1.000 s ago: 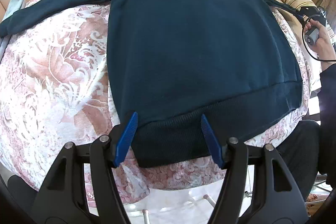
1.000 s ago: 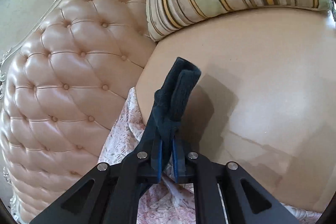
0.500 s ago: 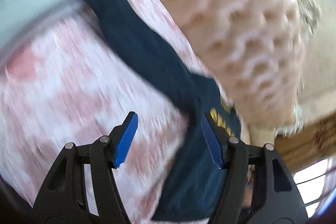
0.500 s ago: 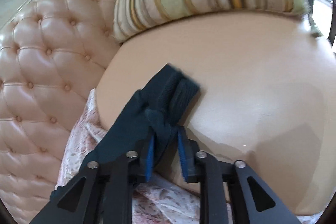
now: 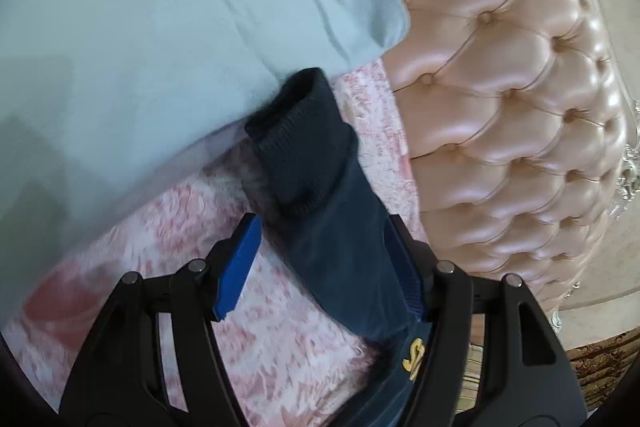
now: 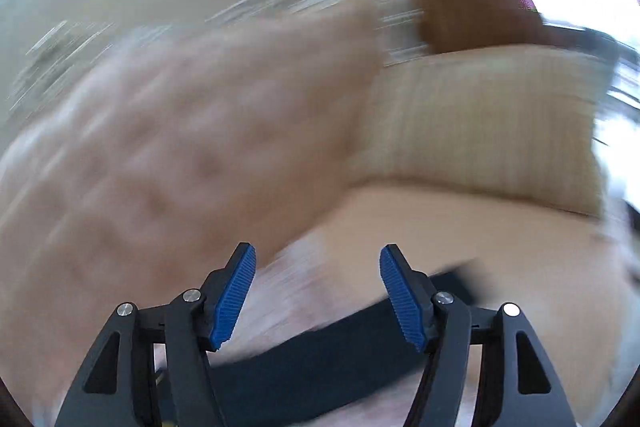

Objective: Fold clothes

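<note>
meanwhile the left tongs [image 5: 320, 267] gape around the navy sweatshirt's sleeve [image 5: 320, 187] on the floral bedspread [image 5: 160, 227]; right tongs [image 6: 316, 291] gape above the other sleeve [image 6: 320, 367]. sleeves lie unfolded, so folding remains.

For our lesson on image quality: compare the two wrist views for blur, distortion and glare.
Left wrist view: mostly sharp, the navy sleeve cuff and tufted sofa back crisp, fisheye bending the edges. Right wrist view: heavy motion blur smears the sofa and striped cushion, only the right gripper sharp; window glare blows out the top right.
</note>
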Available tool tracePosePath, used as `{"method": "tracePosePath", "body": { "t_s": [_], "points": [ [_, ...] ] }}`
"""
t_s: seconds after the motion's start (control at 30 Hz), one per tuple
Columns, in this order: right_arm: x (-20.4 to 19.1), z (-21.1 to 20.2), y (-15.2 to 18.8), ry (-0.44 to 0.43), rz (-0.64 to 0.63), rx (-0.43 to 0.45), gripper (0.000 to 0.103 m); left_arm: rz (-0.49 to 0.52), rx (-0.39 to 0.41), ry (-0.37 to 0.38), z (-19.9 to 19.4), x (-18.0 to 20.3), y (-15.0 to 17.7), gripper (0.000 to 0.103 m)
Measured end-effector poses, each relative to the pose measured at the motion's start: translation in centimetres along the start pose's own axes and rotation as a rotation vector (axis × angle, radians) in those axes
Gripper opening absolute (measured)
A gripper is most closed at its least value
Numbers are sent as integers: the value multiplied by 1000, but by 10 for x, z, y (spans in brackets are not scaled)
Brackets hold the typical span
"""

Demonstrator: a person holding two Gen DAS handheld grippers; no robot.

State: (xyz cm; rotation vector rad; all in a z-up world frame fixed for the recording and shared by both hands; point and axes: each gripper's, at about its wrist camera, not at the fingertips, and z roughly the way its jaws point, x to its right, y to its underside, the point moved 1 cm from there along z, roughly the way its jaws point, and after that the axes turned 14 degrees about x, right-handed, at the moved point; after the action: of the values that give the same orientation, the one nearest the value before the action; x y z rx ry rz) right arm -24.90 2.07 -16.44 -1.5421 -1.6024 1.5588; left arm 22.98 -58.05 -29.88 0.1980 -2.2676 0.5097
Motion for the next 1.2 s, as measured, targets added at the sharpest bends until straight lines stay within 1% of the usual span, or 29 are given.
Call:
{"method": "tracePosePath", "body": {
  "t_s": [0.07,0.1,0.13,0.17,0.2,0.27,0.33,0.37,0.43,0.5,0.53,0.57,0.6,0.67,0.7,0.73,0.77,0.8,0.83,0.87,0.9,0.97,1.0,1.03,1.07,1.1,1.13,1.2],
  "points": [
    [-63,18,37,-284,8,-205,68,7,-3,-5,10,0,-3,66],
    [-94,26,61,-425,30,-308,68,10,-4,-7,15,0,-4,56],
    [-128,31,89,-569,60,-421,69,36,-9,-15,19,3,-5,36],
    [-163,32,119,-675,74,-524,69,89,-12,-29,23,11,-4,16],
    [-191,31,143,-747,82,-587,69,113,-6,-34,27,15,-4,16],
    [-227,32,176,-858,141,-666,68,133,-4,-24,24,19,-6,16],
    [-264,37,207,-926,182,-753,69,153,-2,-13,22,24,-9,16],
    [-273,38,221,-928,183,-769,68,163,0,-8,20,27,-10,16],
    [-286,40,247,-902,177,-791,68,183,2,2,18,31,-13,16],
    [-288,49,278,-832,227,-888,69,203,4,12,15,36,-15,16],
    [-286,49,284,-813,221,-911,69,213,6,17,14,38,-17,16],
    [-285,50,288,-799,205,-927,61,223,7,22,13,41,-18,16],
    [-283,51,292,-785,189,-943,57,233,8,28,12,43,-19,16],
    [-283,51,298,-761,144,-977,58,252,1,27,10,46,-21,16],
    [-288,47,300,-760,87,-987,58,258,-23,3,10,45,-20,19],
    [-293,41,304,-762,6,-979,58,265,-47,-21,10,44,-18,23],
    [-298,35,308,-762,-80,-964,57,271,-71,-46,10,42,-17,37],
    [-302,28,310,-754,-165,-943,58,283,-90,-69,6,40,-15,49],
    [-306,21,313,-741,-250,-919,58,307,-94,-83,-7,38,-11,49],
    [-309,15,314,-739,-309,-899,59,346,-87,-73,-21,41,-8,49],
    [-313,9,314,-741,-358,-882,62,397,-83,-41,-30,51,-4,49],
    [-317,0,306,-775,-366,-810,63,501,-73,24,-47,70,4,49],
    [-318,-4,300,-803,-359,-756,66,565,-88,60,-47,84,11,52],
    [-316,-1,300,-818,-319,-765,68,651,-138,104,-31,105,23,54],
    [-312,4,303,-824,-265,-804,74,737,-188,149,-16,126,35,55],
    [-309,9,306,-831,-211,-842,77,823,-238,193,0,146,46,55],
    [-304,16,310,-821,-145,-884,77,919,-293,234,18,166,61,55],
    [-299,27,308,-814,-39,-884,77,1148,-414,302,60,198,98,55]
  ]
}}
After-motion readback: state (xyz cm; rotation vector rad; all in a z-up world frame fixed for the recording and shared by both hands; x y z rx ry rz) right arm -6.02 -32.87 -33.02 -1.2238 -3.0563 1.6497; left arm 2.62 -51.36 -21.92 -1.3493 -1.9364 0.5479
